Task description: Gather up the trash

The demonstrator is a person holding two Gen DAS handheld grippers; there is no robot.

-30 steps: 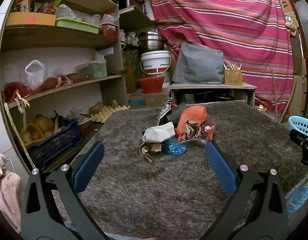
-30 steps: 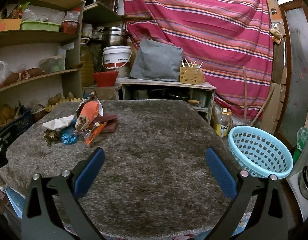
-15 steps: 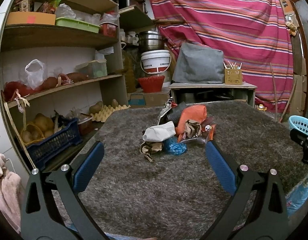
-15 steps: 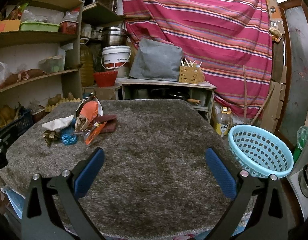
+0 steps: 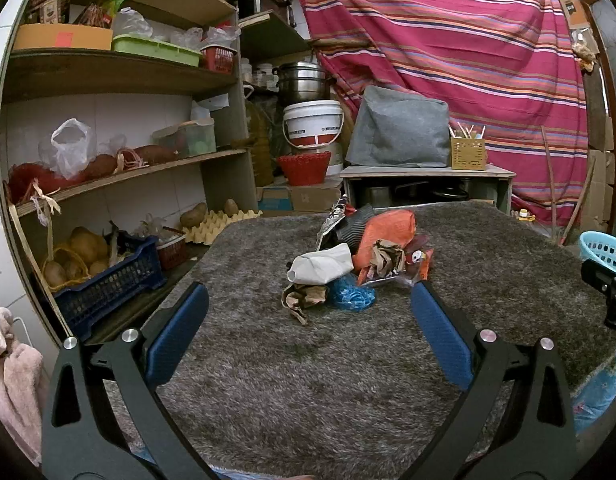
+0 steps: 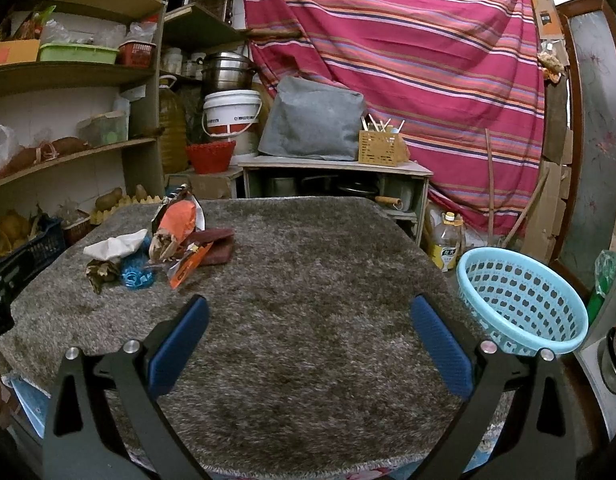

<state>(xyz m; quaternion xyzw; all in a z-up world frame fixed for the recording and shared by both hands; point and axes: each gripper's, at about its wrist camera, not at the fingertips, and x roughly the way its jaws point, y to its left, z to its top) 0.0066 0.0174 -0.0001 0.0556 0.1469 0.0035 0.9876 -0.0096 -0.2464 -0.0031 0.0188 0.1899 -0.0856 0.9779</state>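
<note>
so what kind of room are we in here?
Likely a household pantry or storeroom: shelves with potatoes and an egg tray, stacked steel pots over a plastic bucket, and a striped cloth hung as a backdrop.

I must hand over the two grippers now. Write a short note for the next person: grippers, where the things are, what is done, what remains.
Left gripper: open, empty, facing the heap of crumpled wrappers and paper trash on the grey shaggy rug.
Right gripper: open, empty, above bare rug.
Light blue perforated plastic basket: at the rug's right edge, looks empty.
Done: nothing collected.
Left: every piece.
</note>
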